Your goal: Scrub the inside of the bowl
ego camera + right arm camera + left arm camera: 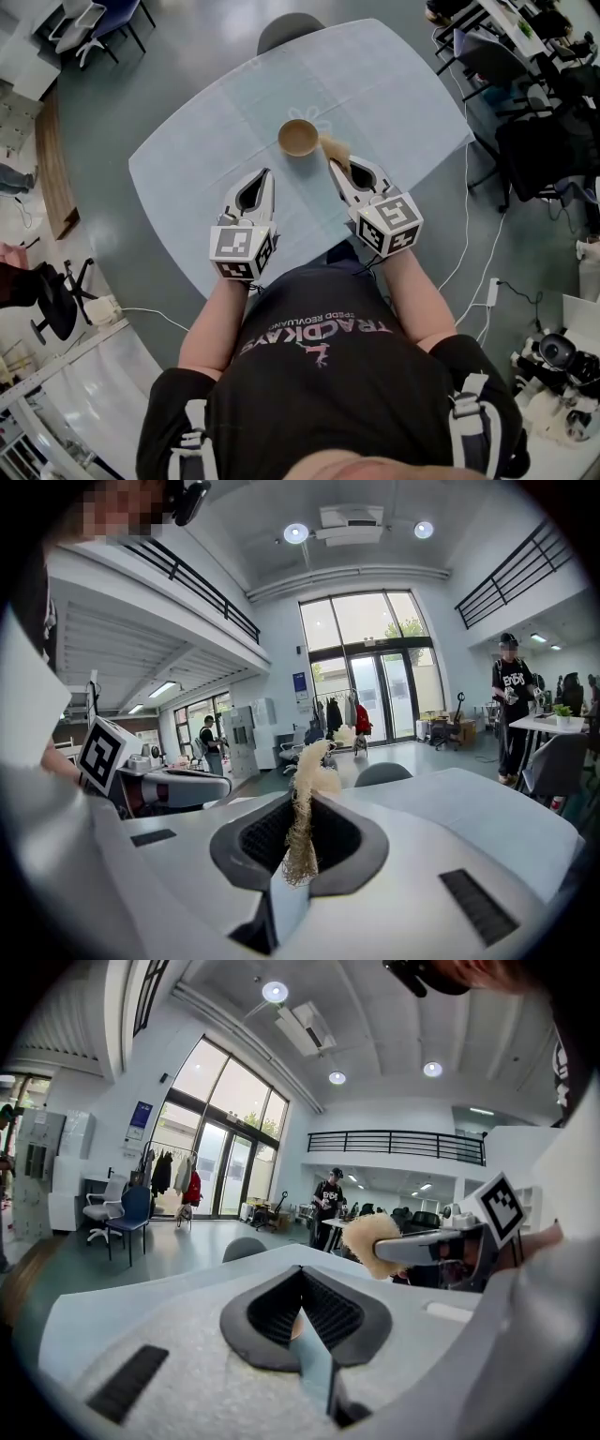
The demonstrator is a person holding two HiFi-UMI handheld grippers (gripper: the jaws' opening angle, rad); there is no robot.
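Observation:
A small brown bowl (298, 138) stands upright near the middle of the table, on a pale blue cloth (206, 159). My right gripper (334, 164) is shut on a tan fibrous scrubber (334, 147), which hangs just right of the bowl's rim and outside it. In the right gripper view the scrubber (306, 799) is pinched between the jaws and sticks up past them. My left gripper (267, 175) hovers below and left of the bowl, apart from it, its jaws meeting at the tips with nothing held. The left gripper view shows the scrubber (372, 1242) off to the right.
The cloth covers a rounded table whose edges fall away to a grey floor. A grey chair back (289, 30) stands at the far side. Office chairs (52, 300), desks and cables lie around the room. A person (514, 705) stands far off.

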